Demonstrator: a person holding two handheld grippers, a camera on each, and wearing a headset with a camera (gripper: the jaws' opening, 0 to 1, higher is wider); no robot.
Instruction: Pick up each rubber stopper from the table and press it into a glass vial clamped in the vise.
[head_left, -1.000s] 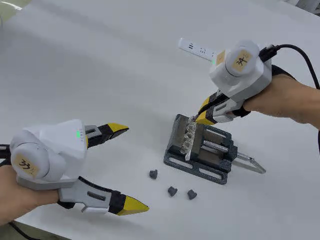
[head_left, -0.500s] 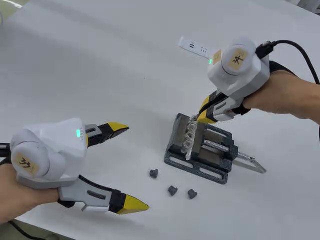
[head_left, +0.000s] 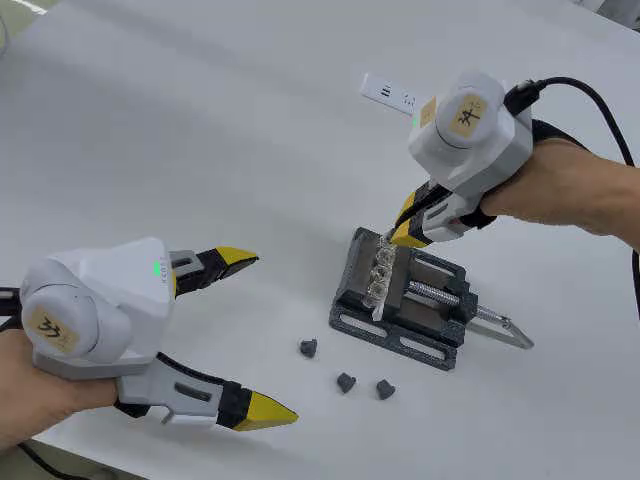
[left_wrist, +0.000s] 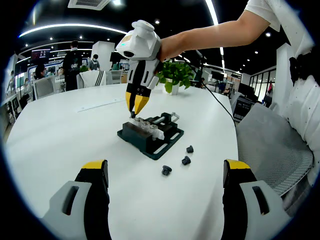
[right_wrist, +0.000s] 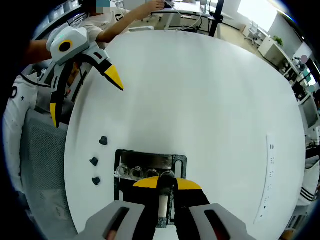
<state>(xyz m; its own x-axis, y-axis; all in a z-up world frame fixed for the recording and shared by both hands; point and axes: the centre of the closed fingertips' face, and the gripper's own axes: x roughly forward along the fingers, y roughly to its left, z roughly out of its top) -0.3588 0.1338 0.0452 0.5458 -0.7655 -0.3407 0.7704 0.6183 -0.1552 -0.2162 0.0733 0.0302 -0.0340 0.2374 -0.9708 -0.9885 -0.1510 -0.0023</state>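
Tan stickers (head_left: 466, 113) with black handwriting sat on the round back of each gripper, but the marks could not be read with certainty. A white strip (head_left: 392, 96) lay on the white table (head_left: 200, 130) beyond the vise; its small dark print was too small to read.

The vise (head_left: 400, 322) was dark grey and stood right of centre in the head view, with a row of clear glass vials (head_left: 378, 278) clamped upright between its blocks. Three loose stoppers (head_left: 346, 381), small and dark grey, lay on the table just in front of the vise, apart from each other.

The right gripper (head_left: 398, 236) pointed down at the far end of the row. Its yellow-tipped jaws were nearly closed and pinched a dark stopper (right_wrist: 166, 180) over the end vial; whether it already sat in the vial's mouth could not be told. The left gripper (head_left: 260, 335) hovered over the table well apart from the vise, with its jaws spread wide and nothing between them.
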